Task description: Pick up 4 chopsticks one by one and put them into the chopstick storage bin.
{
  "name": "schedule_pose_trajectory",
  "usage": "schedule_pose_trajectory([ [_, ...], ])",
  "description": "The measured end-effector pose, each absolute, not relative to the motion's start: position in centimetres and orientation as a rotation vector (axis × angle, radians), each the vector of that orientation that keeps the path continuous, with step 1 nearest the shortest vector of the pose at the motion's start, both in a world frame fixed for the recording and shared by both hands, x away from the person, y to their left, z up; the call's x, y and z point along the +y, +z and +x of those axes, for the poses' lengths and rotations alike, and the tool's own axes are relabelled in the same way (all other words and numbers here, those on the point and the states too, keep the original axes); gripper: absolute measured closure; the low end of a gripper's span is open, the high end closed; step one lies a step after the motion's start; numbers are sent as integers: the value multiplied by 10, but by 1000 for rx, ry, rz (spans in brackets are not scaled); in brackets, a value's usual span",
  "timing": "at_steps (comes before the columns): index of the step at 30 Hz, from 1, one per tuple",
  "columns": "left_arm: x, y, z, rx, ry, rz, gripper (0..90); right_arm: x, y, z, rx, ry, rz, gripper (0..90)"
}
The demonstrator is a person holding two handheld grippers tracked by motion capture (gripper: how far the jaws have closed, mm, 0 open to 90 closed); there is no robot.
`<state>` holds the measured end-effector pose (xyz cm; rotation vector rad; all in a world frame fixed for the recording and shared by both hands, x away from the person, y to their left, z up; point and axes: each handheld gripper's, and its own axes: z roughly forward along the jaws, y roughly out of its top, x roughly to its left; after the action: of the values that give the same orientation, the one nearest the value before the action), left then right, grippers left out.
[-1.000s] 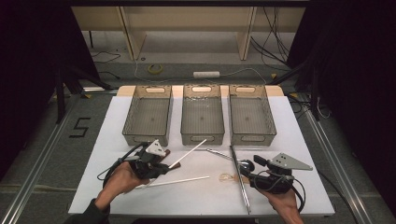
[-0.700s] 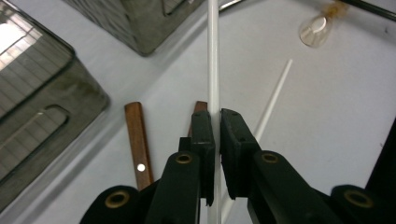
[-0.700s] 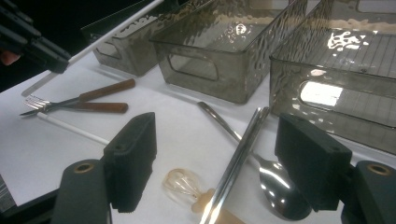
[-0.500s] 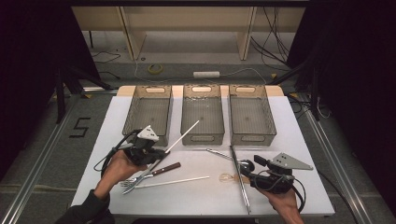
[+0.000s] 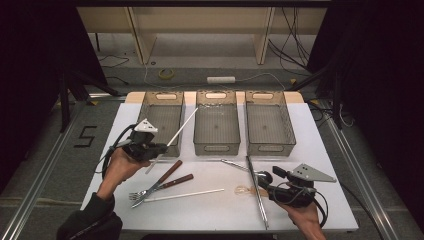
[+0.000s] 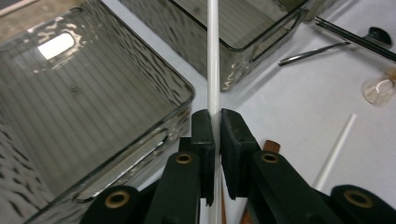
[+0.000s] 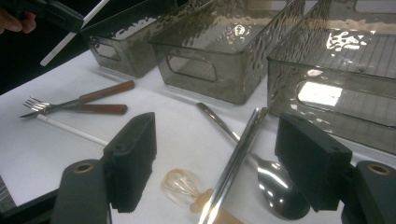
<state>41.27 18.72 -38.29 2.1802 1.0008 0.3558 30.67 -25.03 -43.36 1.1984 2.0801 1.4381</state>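
Left tongs [image 5: 159,149] are clamping a white chopstick [image 5: 180,130], carrying it over the left bin [image 5: 162,106]; next, releasing. Right tongs [image 7: 215,163] are resting apart.

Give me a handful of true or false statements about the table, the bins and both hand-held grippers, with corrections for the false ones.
1. The left hand-held gripper is shut on a white stick. True.
2. The right hand-held gripper grips the spoon. False: its jaws stand open, with the spoon lying on the table between them.
3. Three clear bins stand in a row. True.
4. The middle bin holds forks. False: the fork lies on the white table.
5. A second white stick lies on the table. True.
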Motion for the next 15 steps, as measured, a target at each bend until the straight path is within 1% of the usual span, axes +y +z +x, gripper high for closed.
schedule_pose_trajectory([
  [15,204,-368,444,1081,417,2097,838,-250,-434,307,2082,1437,1200,303],
])
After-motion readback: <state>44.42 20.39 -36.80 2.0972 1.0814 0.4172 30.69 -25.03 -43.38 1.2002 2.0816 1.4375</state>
